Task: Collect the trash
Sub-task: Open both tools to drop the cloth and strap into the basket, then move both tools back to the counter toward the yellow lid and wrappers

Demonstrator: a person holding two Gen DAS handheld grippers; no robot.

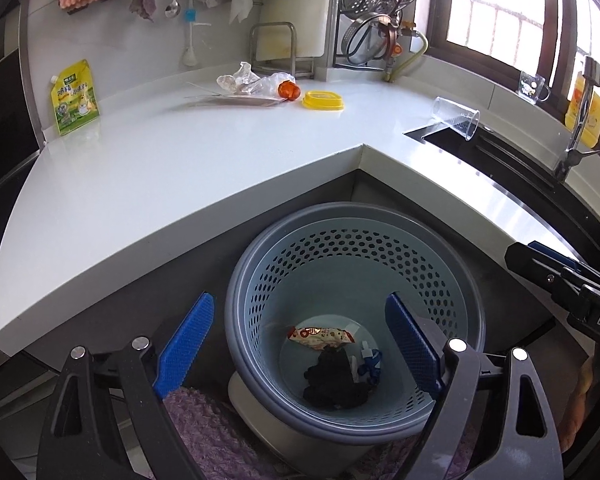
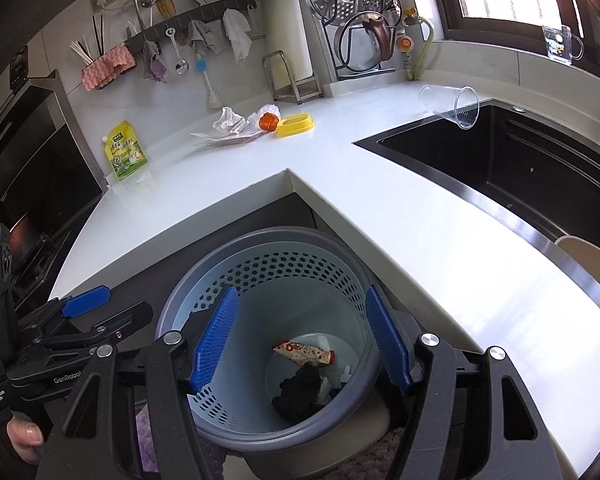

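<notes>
lettering "genrobot" marks left tongs point(image 2: 100, 312) — both left and right tongs point(image 2: 300, 340) apart, empty, over bin point(image 2: 204, 436).

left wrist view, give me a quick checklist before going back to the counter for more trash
1. Left gripper jaws open, nothing between them: ok.
2. Right gripper jaws open and empty: ok.
3. Dropped red-and-white snack wrapper inside the grey perforated plastic bin: ok.
4. Bin has room: ok.
5. Crumpled clear plastic wrap remains on the white countertop: not ok.
6. Clear plastic cup lies tipped at the sink edge: not ok.
</notes>
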